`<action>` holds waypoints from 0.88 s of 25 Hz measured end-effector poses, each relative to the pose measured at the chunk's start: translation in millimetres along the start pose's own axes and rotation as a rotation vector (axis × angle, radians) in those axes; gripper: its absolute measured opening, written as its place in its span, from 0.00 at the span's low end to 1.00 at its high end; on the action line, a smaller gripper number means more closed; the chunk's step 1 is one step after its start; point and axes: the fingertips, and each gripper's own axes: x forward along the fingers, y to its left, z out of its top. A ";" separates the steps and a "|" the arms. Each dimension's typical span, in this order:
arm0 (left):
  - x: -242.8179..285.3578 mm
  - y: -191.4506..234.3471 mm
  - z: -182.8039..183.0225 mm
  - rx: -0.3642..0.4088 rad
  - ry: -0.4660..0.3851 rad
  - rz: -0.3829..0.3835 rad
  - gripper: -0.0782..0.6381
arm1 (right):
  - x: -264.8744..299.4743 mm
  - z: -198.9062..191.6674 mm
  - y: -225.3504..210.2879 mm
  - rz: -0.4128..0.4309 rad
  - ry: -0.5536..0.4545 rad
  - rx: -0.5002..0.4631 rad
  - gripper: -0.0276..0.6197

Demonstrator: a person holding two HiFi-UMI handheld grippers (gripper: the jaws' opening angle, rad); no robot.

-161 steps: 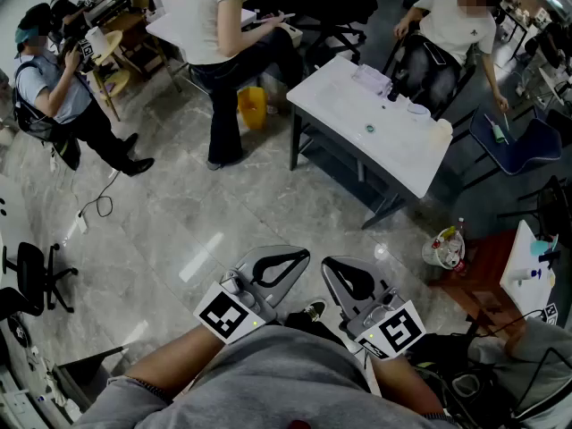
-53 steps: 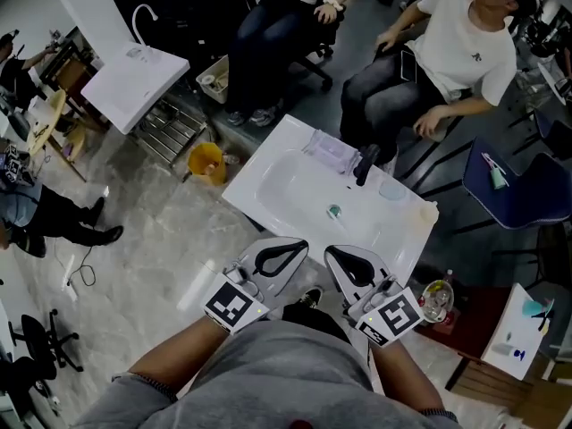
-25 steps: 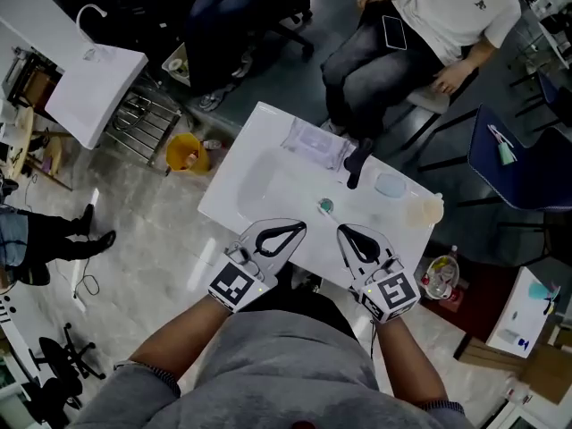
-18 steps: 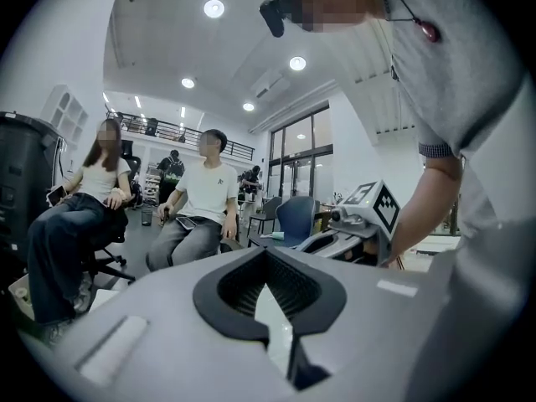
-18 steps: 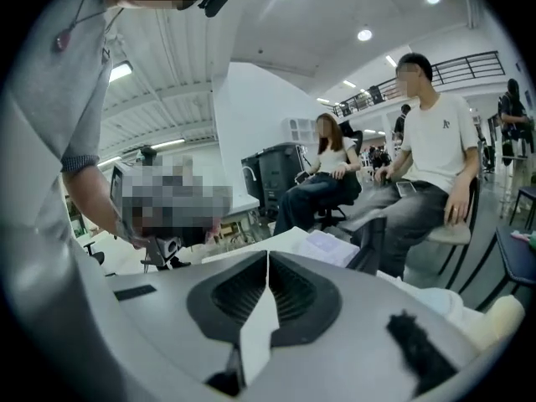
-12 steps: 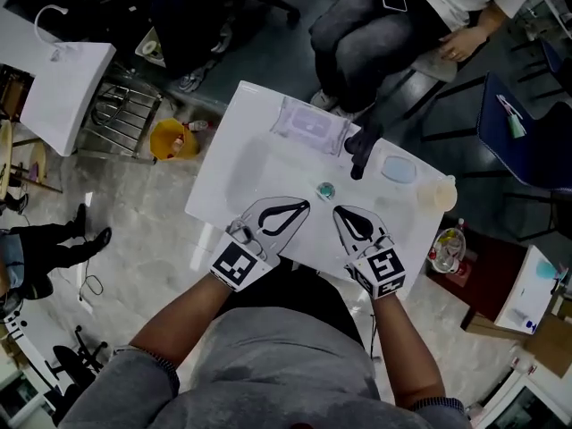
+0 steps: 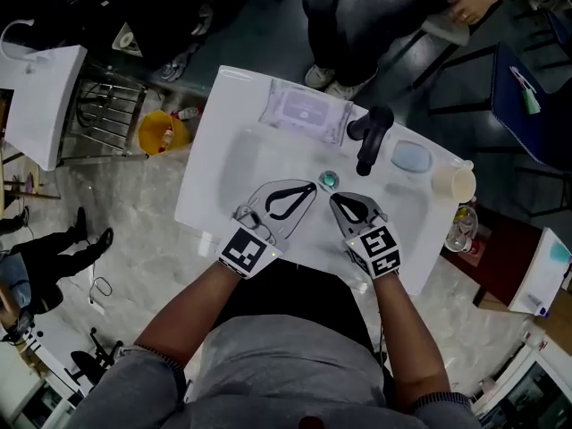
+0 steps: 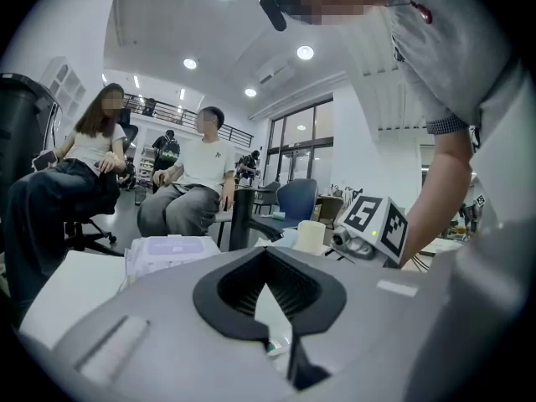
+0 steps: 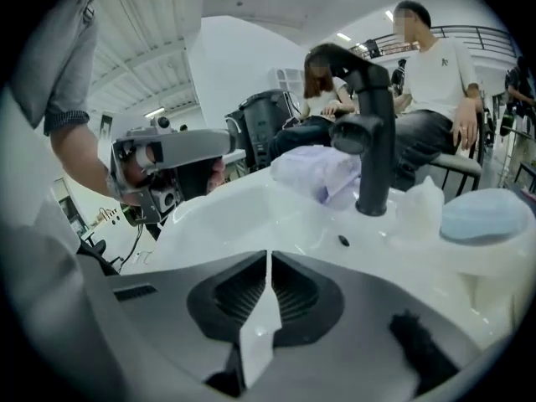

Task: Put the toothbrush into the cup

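Observation:
A cream cup stands at the right end of the white sink; it also shows in the left gripper view as the cup. I see no toothbrush on the sink. A slim teal-tipped item lies on a blue chair at the far right; I cannot tell what it is. My left gripper and right gripper hover side by side over the basin's front, near the drain. Both are shut with nothing between the jaws, seen at the left gripper and the right gripper.
A black faucet rises behind the basin, with a pack of wipes to its left and a blue soap dish to its right. A seated person's legs are just beyond the sink. A yellow bin stands on the floor at left.
The sink has come nearer and lower in the head view as I stepped up to it. Both grippers, shut throughout, now hang over the basin instead of the floor.

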 end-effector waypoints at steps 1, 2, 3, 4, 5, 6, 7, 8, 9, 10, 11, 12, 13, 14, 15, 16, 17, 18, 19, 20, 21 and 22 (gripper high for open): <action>4.7 3.8 -4.5 0.019 -0.001 -0.007 0.12 | 6.8 -3.7 -3.2 0.004 0.017 -0.003 0.07; 9.3 7.4 -8.6 0.036 -0.001 -0.014 0.12 | 13.5 -7.3 -6.3 0.007 0.034 -0.007 0.07; 13.3 10.4 -12.2 0.035 0.002 -0.016 0.12 | 19.9 -11.1 -8.9 0.008 0.052 -0.012 0.07; 16.4 13.0 -15.3 0.015 0.007 -0.012 0.12 | 25.9 -15.5 -10.6 0.011 0.073 -0.019 0.07; 18.7 15.2 -17.9 -0.012 0.012 -0.005 0.12 | 31.6 -20.6 -11.5 0.016 0.100 -0.027 0.07; 20.5 17.0 -20.2 -0.027 0.014 -0.001 0.12 | 37.4 -26.5 -11.7 0.023 0.132 -0.036 0.07; 21.9 18.6 -22.6 -0.023 0.013 -0.004 0.12 | 43.4 -32.0 -11.6 0.031 0.163 -0.045 0.07; 23.3 20.3 -25.2 -0.007 0.012 -0.010 0.12 | 49.9 -36.1 -11.7 0.037 0.187 -0.053 0.10; 24.5 22.4 -28.0 0.002 0.014 -0.014 0.12 | 56.4 -39.4 -12.5 0.042 0.208 -0.063 0.16; 25.7 24.9 -30.9 -0.001 0.018 -0.012 0.12 | 62.3 -42.5 -14.0 0.044 0.229 -0.076 0.16; 26.7 27.4 -34.0 -0.007 0.023 -0.010 0.12 | 67.6 -45.8 -16.3 0.045 0.252 -0.094 0.16; 27.6 29.4 -37.0 -0.005 0.026 -0.011 0.12 | 72.3 -49.0 -18.6 0.045 0.275 -0.113 0.16; 28.3 31.0 -39.6 0.001 0.028 -0.014 0.12 | 76.7 -52.0 -20.2 0.046 0.296 -0.129 0.16; 29.0 32.3 -42.0 0.005 0.029 -0.017 0.12 | 80.6 -55.2 -21.3 0.049 0.317 -0.139 0.17; 29.6 33.5 -44.3 0.005 0.032 -0.018 0.12 | 84.2 -58.5 -22.2 0.054 0.339 -0.145 0.17; 30.3 34.8 -46.5 0.003 0.035 -0.019 0.12 | 87.6 -61.7 -23.1 0.058 0.360 -0.150 0.18; 31.0 36.1 -48.1 0.001 0.037 -0.018 0.12 | 90.7 -64.6 -24.1 0.063 0.379 -0.156 0.19; 31.7 37.4 -49.1 -0.001 0.038 -0.018 0.12 | 93.7 -67.5 -25.2 0.067 0.399 -0.162 0.19; 32.2 38.5 -49.4 -0.005 0.037 -0.018 0.12 | 96.5 -70.5 -26.3 0.070 0.418 -0.167 0.19; 32.5 39.3 -49.3 -0.007 0.037 -0.018 0.12 | 99.1 -73.4 -27.2 0.072 0.438 -0.172 0.19; 32.5 39.9 -49.0 -0.008 0.036 -0.020 0.12 | 101.5 -76.1 -28.1 0.074 0.457 -0.177 0.19; 32.5 40.4 -48.9 -0.008 0.036 -0.022 0.12 | 103.9 -78.3 -28.8 0.077 0.473 -0.181 0.19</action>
